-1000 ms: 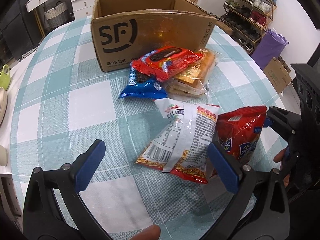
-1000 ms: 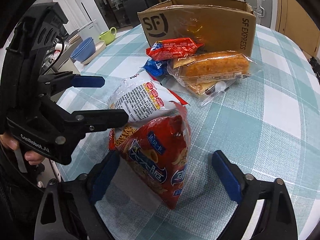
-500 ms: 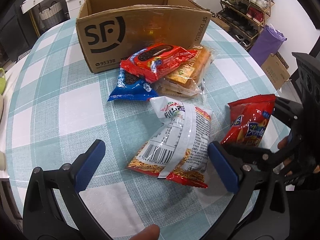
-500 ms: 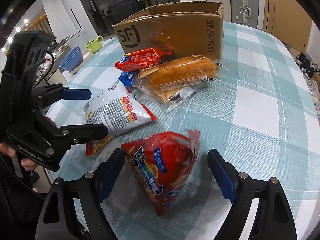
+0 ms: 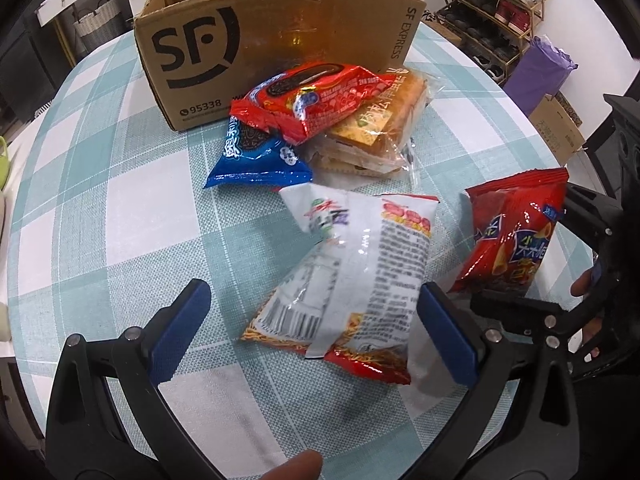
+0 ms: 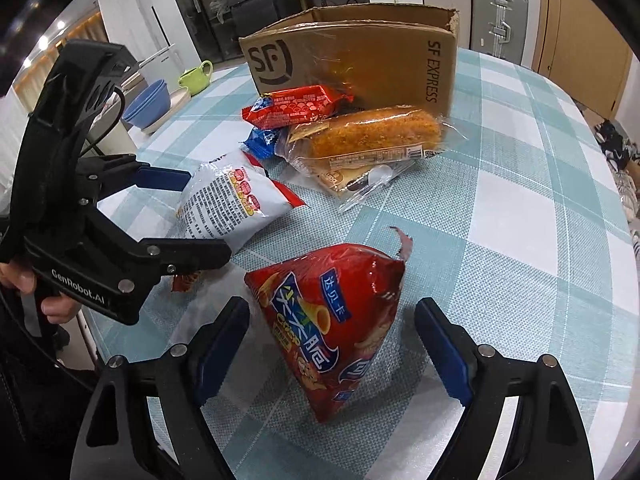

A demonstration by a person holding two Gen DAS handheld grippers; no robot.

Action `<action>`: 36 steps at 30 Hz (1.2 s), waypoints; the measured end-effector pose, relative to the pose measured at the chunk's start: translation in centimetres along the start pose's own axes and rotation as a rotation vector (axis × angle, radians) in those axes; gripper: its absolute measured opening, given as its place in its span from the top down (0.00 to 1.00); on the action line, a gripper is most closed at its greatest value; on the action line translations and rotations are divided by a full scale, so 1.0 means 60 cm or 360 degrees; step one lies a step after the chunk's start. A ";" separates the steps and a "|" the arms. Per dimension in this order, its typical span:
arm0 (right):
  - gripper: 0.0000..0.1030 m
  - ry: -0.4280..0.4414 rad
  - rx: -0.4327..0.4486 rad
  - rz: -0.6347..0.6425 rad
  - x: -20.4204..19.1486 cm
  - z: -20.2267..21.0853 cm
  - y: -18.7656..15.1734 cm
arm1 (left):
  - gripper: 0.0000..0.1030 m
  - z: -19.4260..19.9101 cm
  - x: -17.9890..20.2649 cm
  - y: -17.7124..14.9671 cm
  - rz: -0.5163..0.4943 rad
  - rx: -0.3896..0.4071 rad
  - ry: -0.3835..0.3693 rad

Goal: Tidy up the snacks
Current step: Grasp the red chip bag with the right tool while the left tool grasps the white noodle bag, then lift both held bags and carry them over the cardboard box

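I see a round table (image 5: 132,208) under a teal and white checked cloth. Toward its far side stands an open cardboard box (image 5: 280,44) printed with "SF" and "SF EXPRESS", and the snacks lie in front of it.

My left gripper (image 5: 312,336) is spread wide, its blue pads on either side of the lower end of a white bag (image 5: 352,276) that lies flat on the cloth; the pads do not press on it. A fingertip shows at the bottom edge of that view.

My right gripper (image 6: 332,348) is also spread, with a red bag (image 6: 336,320) standing tilted between its pads. The left pad sits just beside the bag, the right pad is clear of it, and I cannot say the bag is pinched. The red bag sits just right of the white one.

Near the box, a red cookie pack (image 5: 312,96) lies on top of a blue cookie pack (image 5: 256,156) and a wrapped bread roll (image 6: 368,136). A clear plastic spoon wrapper pokes out from under the bread.

Beyond the table on the left, I see a green teapot (image 6: 196,78) and stacked blue bowls (image 6: 146,102) on a counter. Behind the box are white drawers and a grey suitcase (image 6: 500,20). On the right, a shoe rack (image 5: 492,12) stands by the wall with a purple bag (image 5: 540,76) and a small carton beside it.
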State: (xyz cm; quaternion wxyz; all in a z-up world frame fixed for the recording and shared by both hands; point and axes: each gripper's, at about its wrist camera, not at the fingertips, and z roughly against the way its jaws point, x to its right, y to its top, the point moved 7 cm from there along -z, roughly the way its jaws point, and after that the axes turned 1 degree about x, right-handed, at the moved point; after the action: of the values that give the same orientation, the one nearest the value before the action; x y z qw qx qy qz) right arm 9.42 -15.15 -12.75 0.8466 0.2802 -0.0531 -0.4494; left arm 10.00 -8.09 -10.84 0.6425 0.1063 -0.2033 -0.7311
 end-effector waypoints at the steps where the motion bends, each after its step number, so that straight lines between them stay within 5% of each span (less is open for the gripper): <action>1: 0.15 -0.0002 -0.0002 0.0004 0.000 0.000 -0.002 | 0.01 0.000 -0.001 0.000 0.0004 -0.0001 -0.0001; 7: 0.25 -0.0027 -0.0015 0.0029 -0.004 -0.004 -0.008 | 0.03 0.000 -0.004 -0.003 0.0000 -0.0005 -0.0013; 15: 0.38 -0.0011 0.0007 0.0028 -0.005 0.001 -0.003 | 0.32 0.003 0.013 -0.011 -0.0068 -0.0013 -0.0054; 20: 0.46 -0.0002 0.0050 0.0018 0.000 0.010 0.003 | 0.42 0.011 0.021 -0.011 -0.0110 0.0014 -0.0055; 36: 0.46 0.0018 0.0171 -0.0028 0.008 0.043 0.028 | 0.49 0.048 -0.010 0.003 -0.0008 0.0121 -0.0072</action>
State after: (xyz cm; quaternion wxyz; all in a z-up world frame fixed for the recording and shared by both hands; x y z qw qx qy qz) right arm 10.04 -15.86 -9.77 0.8267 0.3282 -0.0697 -0.4517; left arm 9.04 -7.07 -8.23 0.6314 0.1146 -0.2453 -0.7267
